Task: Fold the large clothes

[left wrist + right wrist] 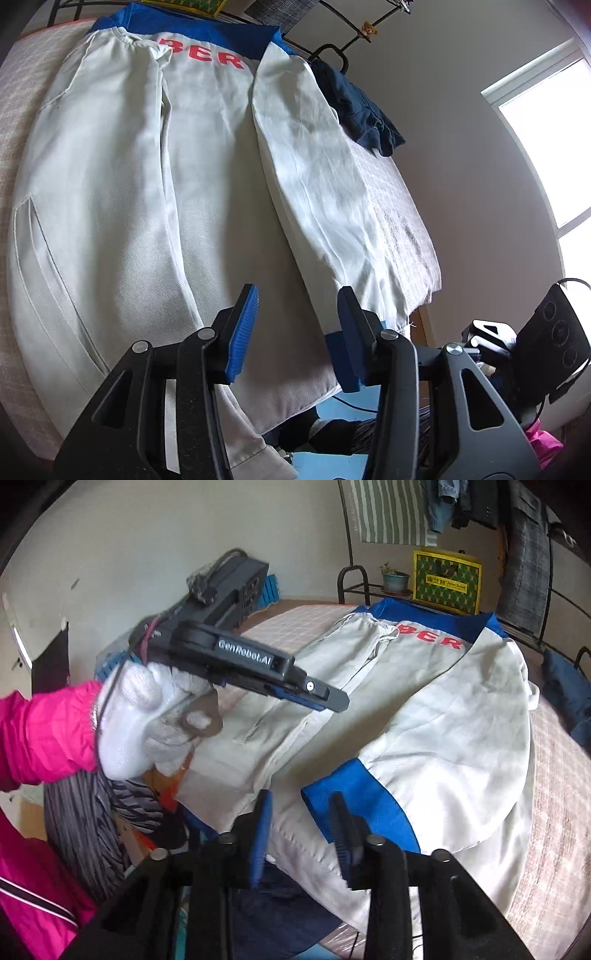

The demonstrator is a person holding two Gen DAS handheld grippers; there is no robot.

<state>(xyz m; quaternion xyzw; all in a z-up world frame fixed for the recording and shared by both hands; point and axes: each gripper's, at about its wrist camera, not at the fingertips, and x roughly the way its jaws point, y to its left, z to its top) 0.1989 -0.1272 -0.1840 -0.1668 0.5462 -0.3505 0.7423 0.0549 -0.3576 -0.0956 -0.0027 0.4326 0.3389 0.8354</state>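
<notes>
A large white jacket [155, 192] with a blue collar and red letters lies flat on the bed, sleeves folded in along its sides. It also shows in the right wrist view [436, 716]. My left gripper [295, 328] is open and empty above the jacket's near hem, next to the blue cuff [334, 345]. In the right wrist view the left gripper [332, 701] hovers over the jacket's left side, held by a white-gloved hand. My right gripper [301, 830] is open and empty just above the folded sleeve's blue cuff [362, 805].
The bed [402, 221] has a pale checked cover. A dark blue garment [362, 110] lies at its far right edge. A metal bed rail [354, 579] with a plant and a yellow box stands behind. Clutter and bags sit beside the bed's near end.
</notes>
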